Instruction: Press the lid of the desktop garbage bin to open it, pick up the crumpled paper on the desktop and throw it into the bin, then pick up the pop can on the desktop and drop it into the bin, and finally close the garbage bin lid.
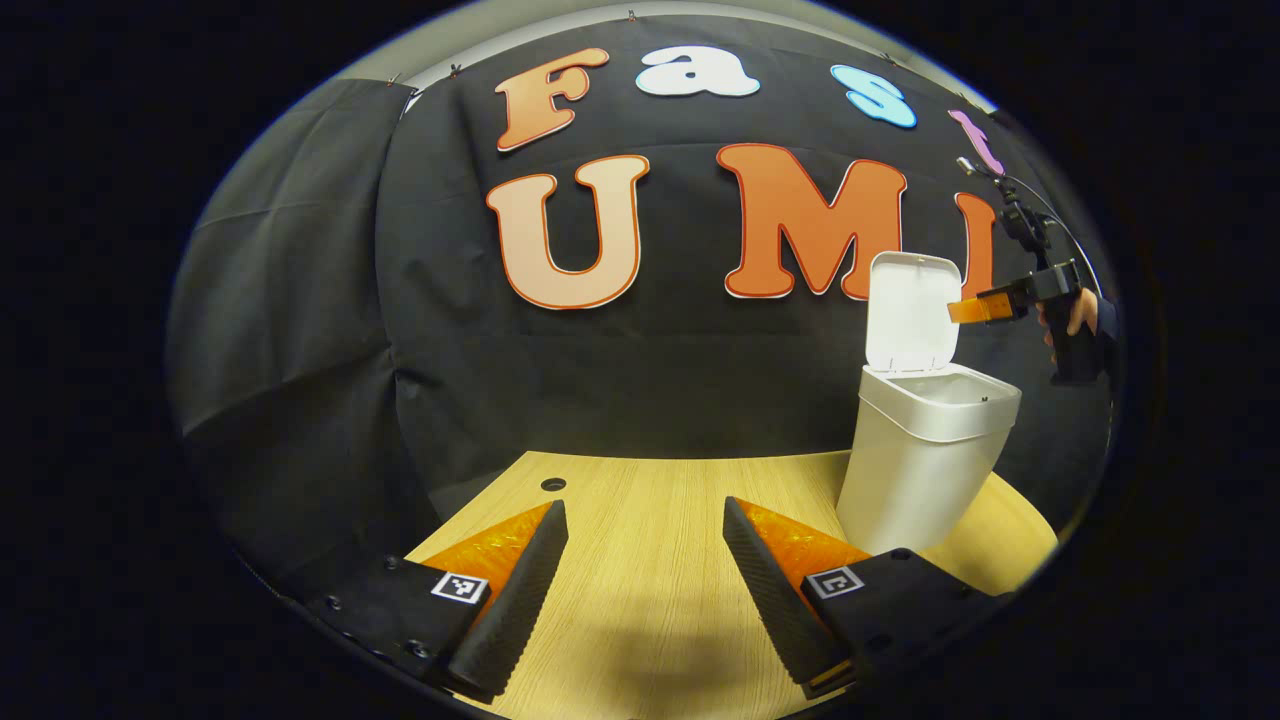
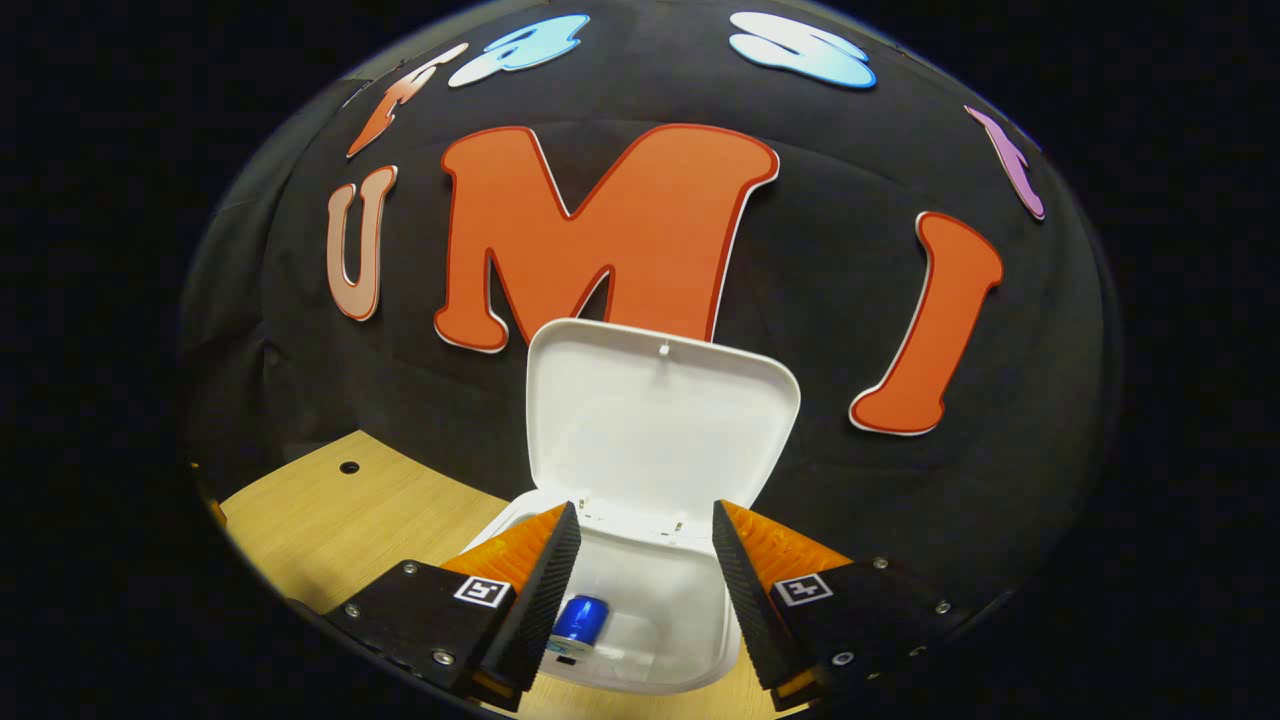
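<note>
A white desktop bin stands on the wooden table at the right of the left gripper view, its lid raised upright. In the right gripper view I look down into the bin; the lid stands open behind it and a blue pop can lies inside. My right gripper hangs open above the bin's mouth with nothing between its fingers. From the left gripper view the right gripper shows beside the lid, held by a hand. My left gripper is open over bare table, left of the bin.
The wooden table has a small round hole near its far left edge, and the same hole shows in the right gripper view. Black cloth wall stands close behind the table and the bin.
</note>
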A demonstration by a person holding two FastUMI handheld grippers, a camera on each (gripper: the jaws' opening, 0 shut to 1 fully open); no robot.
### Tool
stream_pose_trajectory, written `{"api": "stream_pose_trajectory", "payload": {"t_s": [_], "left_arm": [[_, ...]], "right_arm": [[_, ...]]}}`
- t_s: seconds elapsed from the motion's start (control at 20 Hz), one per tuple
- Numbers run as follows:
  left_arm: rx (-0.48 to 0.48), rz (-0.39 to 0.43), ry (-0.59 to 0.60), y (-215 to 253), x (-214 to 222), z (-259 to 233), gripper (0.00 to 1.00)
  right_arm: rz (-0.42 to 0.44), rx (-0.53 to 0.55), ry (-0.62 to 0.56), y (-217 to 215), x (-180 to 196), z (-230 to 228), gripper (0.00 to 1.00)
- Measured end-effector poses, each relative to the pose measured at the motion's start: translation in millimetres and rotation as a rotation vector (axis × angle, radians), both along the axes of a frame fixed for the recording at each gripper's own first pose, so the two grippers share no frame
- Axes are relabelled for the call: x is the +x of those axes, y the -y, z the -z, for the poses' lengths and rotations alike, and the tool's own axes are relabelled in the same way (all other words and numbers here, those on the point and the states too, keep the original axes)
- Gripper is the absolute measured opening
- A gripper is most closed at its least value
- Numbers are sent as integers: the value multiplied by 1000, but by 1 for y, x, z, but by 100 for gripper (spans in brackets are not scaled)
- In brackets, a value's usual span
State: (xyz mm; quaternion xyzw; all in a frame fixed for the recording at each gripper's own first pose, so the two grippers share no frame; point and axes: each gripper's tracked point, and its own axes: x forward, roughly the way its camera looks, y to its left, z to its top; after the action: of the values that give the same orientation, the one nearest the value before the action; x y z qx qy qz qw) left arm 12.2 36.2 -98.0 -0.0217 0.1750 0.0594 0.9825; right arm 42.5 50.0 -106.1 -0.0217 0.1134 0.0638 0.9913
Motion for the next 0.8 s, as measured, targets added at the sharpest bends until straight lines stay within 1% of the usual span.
{"api": "stream_pose_trajectory", "payload": {"t_s": [0.25,0.45,0.55,0.7,0.8], "left_arm": [[-1,-6,-13,-4,-3,7,99],[8,-25,-21,-13,-6,12,100],[7,-45,-24,-19,-9,14,99],[-2,-80,-35,-34,-18,20,99],[-8,-105,-45,-42,-22,24,99]], "right_arm": [[23,-24,90,13,19,-49,80],[18,10,113,13,34,-78,79],[23,6,127,16,46,-90,79],[29,14,137,15,67,-101,79],[52,18,106,16,82,-95,79]]}}
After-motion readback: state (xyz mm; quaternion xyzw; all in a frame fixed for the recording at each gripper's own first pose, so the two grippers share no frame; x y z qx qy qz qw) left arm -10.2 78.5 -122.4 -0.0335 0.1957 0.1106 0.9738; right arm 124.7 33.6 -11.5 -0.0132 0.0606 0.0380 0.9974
